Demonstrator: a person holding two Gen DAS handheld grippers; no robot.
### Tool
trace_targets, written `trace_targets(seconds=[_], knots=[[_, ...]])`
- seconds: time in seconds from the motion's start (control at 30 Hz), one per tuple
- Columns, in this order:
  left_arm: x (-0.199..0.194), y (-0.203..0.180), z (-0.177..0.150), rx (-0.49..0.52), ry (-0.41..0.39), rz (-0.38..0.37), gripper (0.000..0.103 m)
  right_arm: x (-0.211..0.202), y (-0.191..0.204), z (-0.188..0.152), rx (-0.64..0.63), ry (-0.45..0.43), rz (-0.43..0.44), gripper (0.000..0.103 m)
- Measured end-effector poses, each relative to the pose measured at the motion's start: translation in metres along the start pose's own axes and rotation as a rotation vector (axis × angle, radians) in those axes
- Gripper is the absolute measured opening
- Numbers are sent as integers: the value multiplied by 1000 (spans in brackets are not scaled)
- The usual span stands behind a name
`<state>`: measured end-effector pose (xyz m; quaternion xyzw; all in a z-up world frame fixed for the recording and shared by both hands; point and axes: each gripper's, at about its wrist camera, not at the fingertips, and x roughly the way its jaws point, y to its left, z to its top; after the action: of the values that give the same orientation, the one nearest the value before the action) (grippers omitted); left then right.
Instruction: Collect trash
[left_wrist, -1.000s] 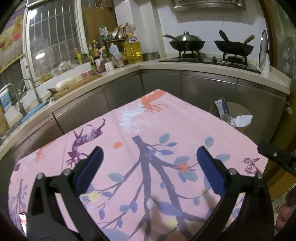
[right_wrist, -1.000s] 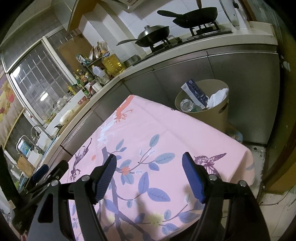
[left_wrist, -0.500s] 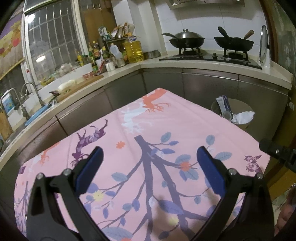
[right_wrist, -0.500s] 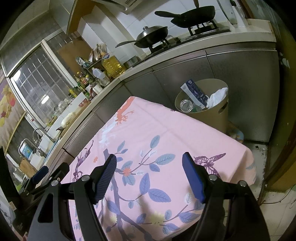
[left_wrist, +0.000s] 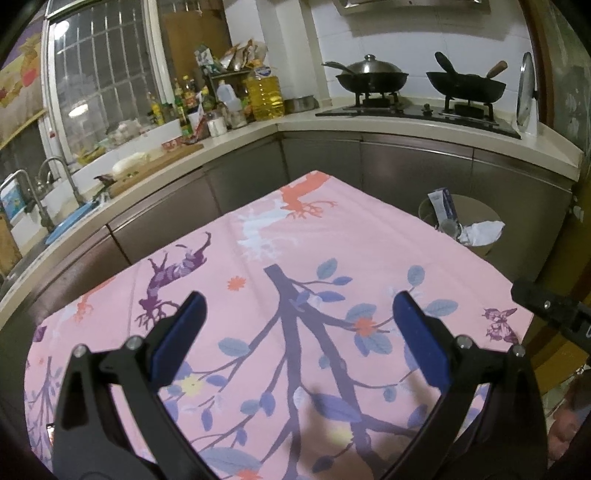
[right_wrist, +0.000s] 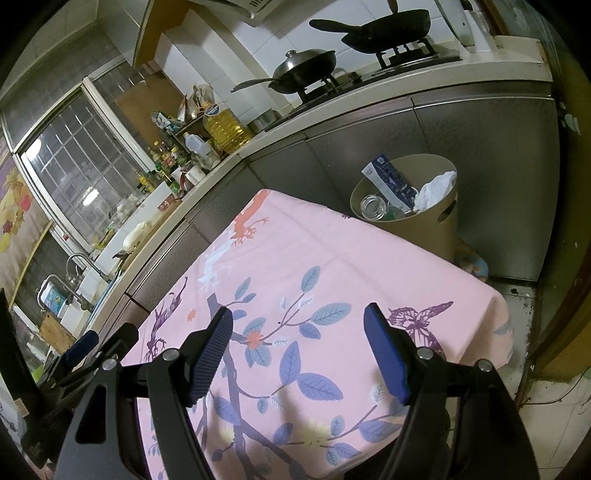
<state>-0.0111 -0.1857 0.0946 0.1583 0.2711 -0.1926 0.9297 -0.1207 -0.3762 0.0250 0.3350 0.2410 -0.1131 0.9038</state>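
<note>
My left gripper (left_wrist: 297, 314) hangs above the pink surface with its printed branches and blue leaves (left_wrist: 295, 258), tipped slightly down toward it, its blue-padded black fingers (left_wrist: 181, 332) spread wide with nothing between them. My right gripper (right_wrist: 299, 336) is held level with it over the same cloth, fingers (right_wrist: 384, 354) just as wide apart and just as empty; its black tip pokes into the left view at the right edge. Beyond the far right corner of the surface, on the floor against the grey cabinets, stands the round beige trash bin (right_wrist: 443, 218), and the trash is inside it: a blue-and-white carton (right_wrist: 388, 181), a clear glass jar (right_wrist: 373, 206) and crumpled white paper (right_wrist: 436, 188).

Against a second ago, both views have lifted a little, so more of the cloth and a touch more of the bin show, while my fingers have kept the same spread.
</note>
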Motion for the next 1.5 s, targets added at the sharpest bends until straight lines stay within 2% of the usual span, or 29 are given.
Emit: trace_targets(seconds=[0.17, 0.5, 0.63, 1.5], knots=[[-1, 0, -1, 8, -7, 28, 97, -1, 0, -1, -2, -6, 0, 71], [0, 2, -3, 1, -2, 20, 97, -2, -1, -1, 7, -9, -5, 71], [3, 1, -5, 5, 22, 2, 97, -2, -1, -1, 10, -4, -5, 71], [8, 5, -7, -10, 42, 2, 97, -9, -1, 1, 21, -15, -3, 71]])
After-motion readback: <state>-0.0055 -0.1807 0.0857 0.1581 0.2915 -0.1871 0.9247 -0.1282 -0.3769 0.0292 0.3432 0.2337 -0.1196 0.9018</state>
